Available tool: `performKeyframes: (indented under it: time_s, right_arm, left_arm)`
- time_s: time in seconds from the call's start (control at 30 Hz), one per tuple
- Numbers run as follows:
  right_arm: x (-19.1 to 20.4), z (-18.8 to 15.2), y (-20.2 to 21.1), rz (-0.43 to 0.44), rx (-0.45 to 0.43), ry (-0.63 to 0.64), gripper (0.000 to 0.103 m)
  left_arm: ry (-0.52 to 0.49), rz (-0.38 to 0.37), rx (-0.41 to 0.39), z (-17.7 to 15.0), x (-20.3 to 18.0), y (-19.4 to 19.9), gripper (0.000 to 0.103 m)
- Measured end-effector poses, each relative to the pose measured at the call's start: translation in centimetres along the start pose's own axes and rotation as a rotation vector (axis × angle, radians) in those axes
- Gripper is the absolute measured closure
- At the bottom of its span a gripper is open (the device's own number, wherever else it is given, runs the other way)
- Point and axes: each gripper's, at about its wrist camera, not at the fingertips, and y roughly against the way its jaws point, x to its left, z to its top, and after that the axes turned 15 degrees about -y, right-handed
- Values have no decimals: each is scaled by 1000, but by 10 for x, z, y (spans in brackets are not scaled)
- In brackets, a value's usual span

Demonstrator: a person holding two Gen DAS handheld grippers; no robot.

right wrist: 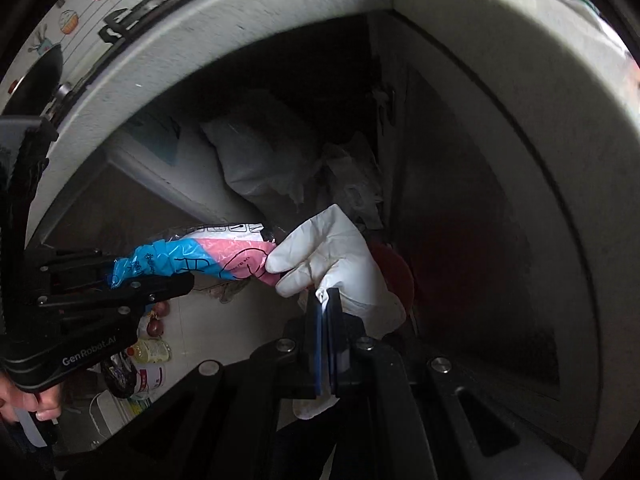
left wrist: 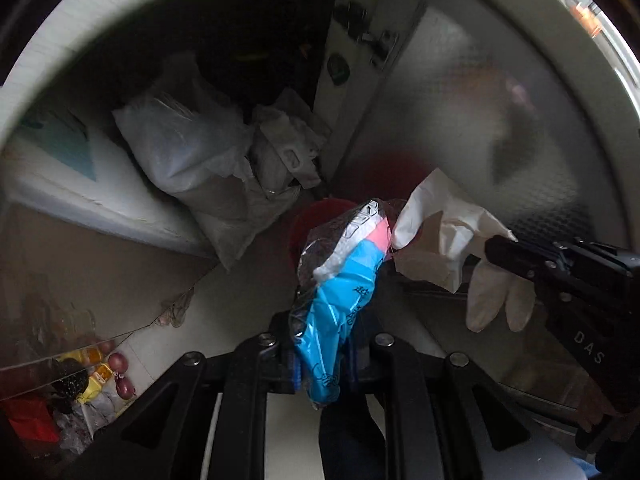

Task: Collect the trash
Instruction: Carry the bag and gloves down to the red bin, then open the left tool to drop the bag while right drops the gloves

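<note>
Left wrist view, L to R: lower left of frame has a clutter pile w/ red onions [left wrist: 122, 374] and yellow packets on the floor. Upper left-center, a big whitish plastic sack [left wrist: 188, 156] leans against a white box edge, w/ crumpled packaging just right of it. Center-bottom: left gripper [left wrist: 320, 364] is clamped on a blue/pink/white plastic wrapper [left wrist: 340, 276], jaws narrow, wrapper sticking up and away from the cam. Behind the wrapper a red bin [left wrist: 316, 220], mostly hidden. Right of center, a white latex glove [left wrist: 444, 240] touches the wrapper's far pink end. Right edge: right gripper [left wrist: 496, 246] pinches that glove, glove fingers dangling below.

Right wrist view, L to R: left gripper [right wrist: 120, 276] enters from the left edge holding the wrapper's [right wrist: 192, 256] blue end; person's hand [right wrist: 28, 400] on its handle at lower left. Bottles on the floor below it. Center: the glove [right wrist: 336, 256] hangs against the wrapper's pink tip. Right gripper [right wrist: 326, 300] at center-bottom is closed tight on the glove's cuff, pads nearly together. Red bin [right wrist: 392, 268] just right of the glove, dim. Right side is a dark cabinet wall.
</note>
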Motion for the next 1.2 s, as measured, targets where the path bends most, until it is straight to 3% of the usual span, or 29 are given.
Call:
performKeyframes:
  time_s: [0.27, 0.53, 0.57, 0.63, 0.7, 0.9, 1.2]
  right_arm:
    - [-38, -3, -84, -49, 10, -49, 101]
    - [-59, -2, -108, -94, -15, -60, 101]
    - [-60, -2, -109, -93, -17, -68, 101]
    - [-63, -1, -108, -91, -17, -77, 101]
    - [-63, -2, -104, -80, -15, -80, 101]
    - [-67, -3, -91, -69, -20, -76, 101]
    - [-57, 2, -102, -39, -9, -36, 101]
  left_arm:
    - [-44, -11, 41, 18, 3, -116, 89]
    - [-77, -19, 71, 29, -5, -169, 88]
    - [-83, -17, 66, 31, -5, -170, 82]
    - [-108, -7, 67, 32, -6, -174, 58]
    - [-142, 16, 76, 34, -11, -174, 19]
    - [-158, 21, 65, 29, -7, -165, 14]
    - [-53, 32, -28, 6, 12, -122, 9]
